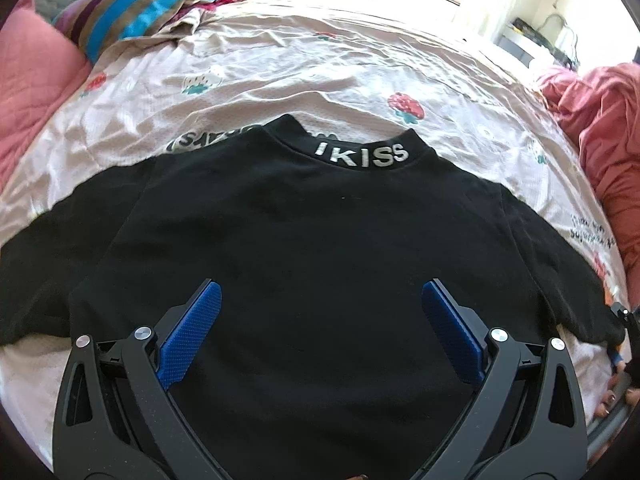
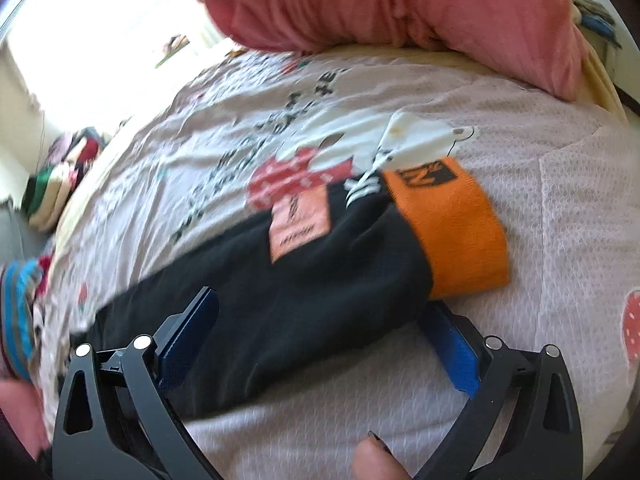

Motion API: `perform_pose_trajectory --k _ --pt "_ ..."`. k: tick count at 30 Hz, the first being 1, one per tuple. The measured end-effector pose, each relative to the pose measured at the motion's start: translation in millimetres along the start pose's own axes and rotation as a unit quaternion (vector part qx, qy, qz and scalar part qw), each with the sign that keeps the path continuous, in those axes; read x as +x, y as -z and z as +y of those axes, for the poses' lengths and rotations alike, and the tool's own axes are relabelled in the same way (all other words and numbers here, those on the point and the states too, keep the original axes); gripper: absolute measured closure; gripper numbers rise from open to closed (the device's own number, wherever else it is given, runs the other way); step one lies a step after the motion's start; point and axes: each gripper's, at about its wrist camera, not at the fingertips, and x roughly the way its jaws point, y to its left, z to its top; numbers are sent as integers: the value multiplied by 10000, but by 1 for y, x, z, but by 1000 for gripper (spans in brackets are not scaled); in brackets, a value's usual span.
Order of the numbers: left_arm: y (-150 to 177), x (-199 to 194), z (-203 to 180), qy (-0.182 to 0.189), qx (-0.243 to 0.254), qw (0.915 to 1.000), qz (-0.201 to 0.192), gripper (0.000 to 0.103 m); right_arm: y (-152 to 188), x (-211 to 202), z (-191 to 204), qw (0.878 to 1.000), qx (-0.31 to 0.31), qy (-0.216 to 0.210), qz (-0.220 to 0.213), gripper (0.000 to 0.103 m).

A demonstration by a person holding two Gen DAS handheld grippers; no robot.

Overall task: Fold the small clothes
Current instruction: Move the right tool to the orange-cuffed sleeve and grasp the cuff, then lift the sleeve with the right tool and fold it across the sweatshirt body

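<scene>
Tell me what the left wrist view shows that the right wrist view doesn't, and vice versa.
Only the left wrist view shows the collar lettering and the whole black sweatshirt spread flat under the open left gripper. Only the right wrist view shows the orange cuff and orange patch, with the open right gripper straddling that sleeve. Both show the strawberry-print bedsheet and the pink blanket.

Bed w/ strawberry-print sheet: black top flat mid; pink blanket, striped pillow at edges.

Printed bedsheet, pink pillow, striped blanket.
</scene>
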Motion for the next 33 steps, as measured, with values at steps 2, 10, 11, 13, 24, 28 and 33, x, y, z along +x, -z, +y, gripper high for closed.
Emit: perform_pose_trajectory --k 2,10,11,13,24,28,33 --pt "2 0 8 35 -125 9999 -14 9 -7 2 -6 9995 235 -10 -191 32" --pt "3 -8 39 201 -575 9981 -58 9 -29 2 -10 9954 513 -651 -478 86" --pt "1 -11 45 194 -624 9978 -84 9 -31 -1 -5 9950 455 -722 -523 87" --pt "-1 -15 53 187 -724 9971 -116 9 -32 -12 10 9934 234 -941 -616 87" --pt "1 -40 76 495 -1087 9924 -302 9 -9 -65 117 9716 -1193 -1893 -771 87" --pt "2 -48 79 724 -1170 9898 -378 9 11 -78 154 9584 -1716 -2152 -752 87" --pt "4 -51 84 976 -1246 9867 -369 9 43 -85 194 9416 -2261 -2451 -469 87"
